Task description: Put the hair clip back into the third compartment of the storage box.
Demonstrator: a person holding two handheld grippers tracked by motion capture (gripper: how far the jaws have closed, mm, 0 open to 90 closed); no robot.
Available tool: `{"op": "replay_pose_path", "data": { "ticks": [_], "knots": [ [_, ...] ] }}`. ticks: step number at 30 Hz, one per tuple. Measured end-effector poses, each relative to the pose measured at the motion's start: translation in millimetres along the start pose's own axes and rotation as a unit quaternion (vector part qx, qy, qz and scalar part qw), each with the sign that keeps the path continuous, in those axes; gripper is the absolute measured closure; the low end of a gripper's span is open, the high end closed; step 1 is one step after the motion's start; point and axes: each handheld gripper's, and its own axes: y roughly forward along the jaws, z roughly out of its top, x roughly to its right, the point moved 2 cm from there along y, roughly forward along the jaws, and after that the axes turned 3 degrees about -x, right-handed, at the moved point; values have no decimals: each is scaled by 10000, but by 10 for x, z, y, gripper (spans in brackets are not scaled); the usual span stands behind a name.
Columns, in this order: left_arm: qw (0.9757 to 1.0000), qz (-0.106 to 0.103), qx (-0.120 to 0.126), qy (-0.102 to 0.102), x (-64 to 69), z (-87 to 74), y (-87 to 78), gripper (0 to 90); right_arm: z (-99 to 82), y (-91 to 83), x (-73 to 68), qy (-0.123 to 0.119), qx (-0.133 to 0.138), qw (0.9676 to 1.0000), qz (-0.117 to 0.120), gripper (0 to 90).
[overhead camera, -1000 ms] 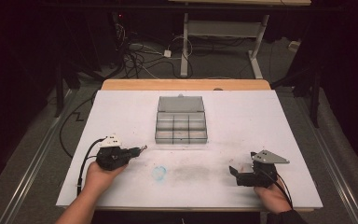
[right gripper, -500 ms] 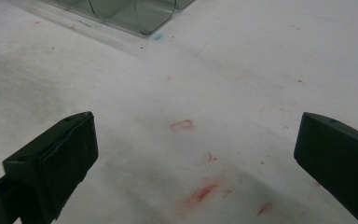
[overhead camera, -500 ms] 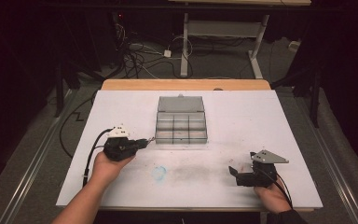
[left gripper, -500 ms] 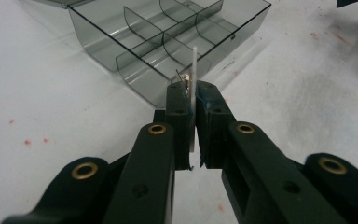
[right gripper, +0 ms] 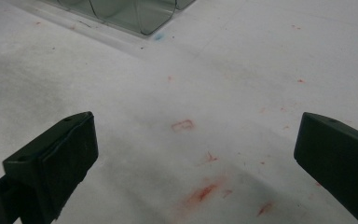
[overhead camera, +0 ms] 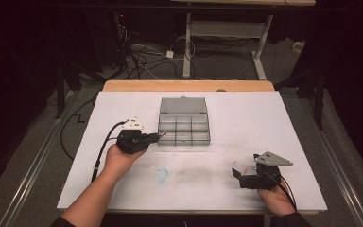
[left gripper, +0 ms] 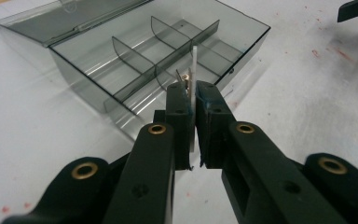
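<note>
The left gripper (overhead camera: 158, 136) is up at the near-left corner of the clear compartment box (overhead camera: 184, 124), which sits mid-worktop with its lid (overhead camera: 183, 104) folded back flat on the far side. In the left gripper view its fingers (left gripper: 182, 105) are pinched almost together on a thin white stick (left gripper: 193, 70) that stands up out of the grip, with a small metallic piece (left gripper: 182, 77) pressed alongside it — I can't tell what that piece is, or whether the two are joined. The tip hangs just over the near wall of the box, above the divided cells; all the cells I can see look bare.

That stick looks feather-light and slim, probably stiff plastic, so I'd judge it won't take much squeeze before it slips or tilts. It is held low on its length, which leaves the top free to wobble; a grip nearer the middle would steady it. Dropped from height, something this light could bounce on the hard plastic floor of a cell.

The right gripper (overhead camera: 240, 176) rests on the white worktop (overhead camera: 274, 118) at the near right, well apart from the box, fingers (right gripper: 56, 156) spread wide and holding nothing — below them are red smudges (right gripper: 205, 191) on the sheet.
</note>
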Motion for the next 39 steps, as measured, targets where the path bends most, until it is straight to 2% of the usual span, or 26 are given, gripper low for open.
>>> {"op": "replay_pose_path", "data": {
  "ticks": [19,27,39],
  "knots": [
    [9998,-147,-29,110,61,323,409,822,0,-1,-2,-1,0,10000,16,5],
    [9998,-178,-53,88,59,446,560,822,0,-2,0,0,-3,10000,18,5],
    [9996,-119,-215,130,16,615,753,822,0,-2,3,5,3,10000,34,5]
  ]
}}
